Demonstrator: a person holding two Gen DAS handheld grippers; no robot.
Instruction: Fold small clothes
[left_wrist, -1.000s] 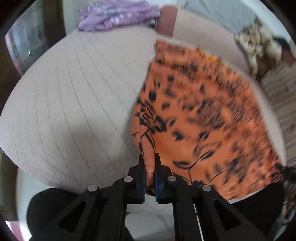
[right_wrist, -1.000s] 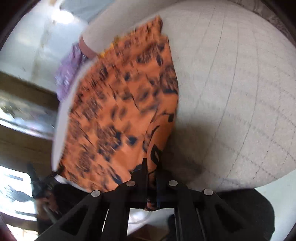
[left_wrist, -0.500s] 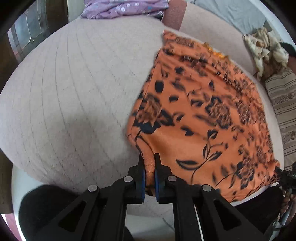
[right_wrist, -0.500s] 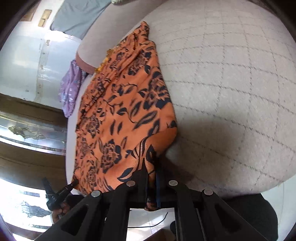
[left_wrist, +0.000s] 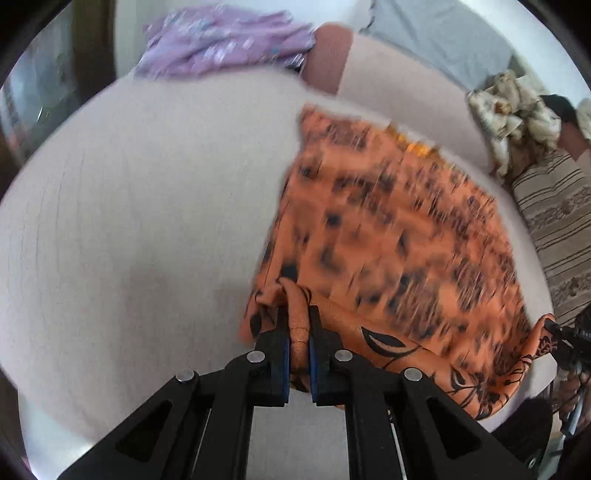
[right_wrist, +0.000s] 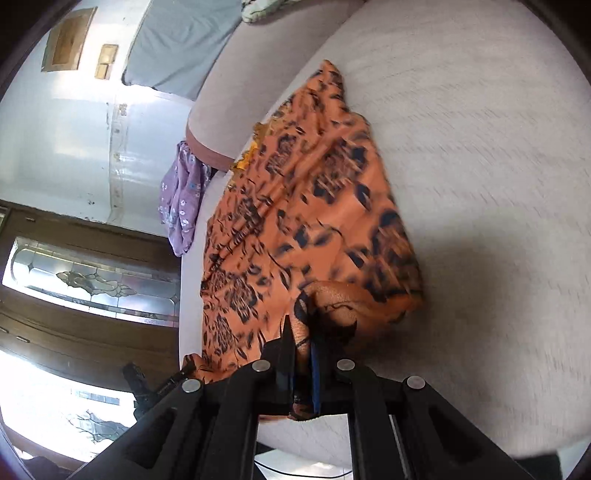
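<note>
An orange garment with a black flower print (left_wrist: 399, 236) lies spread on a pale quilted cushion (left_wrist: 147, 221). My left gripper (left_wrist: 298, 325) is shut on its near left corner, which bunches up between the pads. In the right wrist view the same orange garment (right_wrist: 303, 206) stretches away from me, and my right gripper (right_wrist: 301, 332) is shut on its near right corner. The near hem is lifted and curls forward over the cloth. The right gripper shows at the right edge of the left wrist view, and the left gripper (right_wrist: 184, 369) at the lower left of the right wrist view.
A purple flowered garment (left_wrist: 221, 40) lies at the cushion's far edge. Crumpled cream cloth (left_wrist: 513, 107) and a striped brown cushion (left_wrist: 554, 221) sit to the right. A grey cloth (right_wrist: 177, 40) hangs behind the backrest. A wooden door with patterned glass (right_wrist: 85, 280) stands on the left.
Both grippers have carried the near hem forward over the garment, so the near edge now folds onto the cloth. The right gripper has tilted. Both grips are unchanged.
</note>
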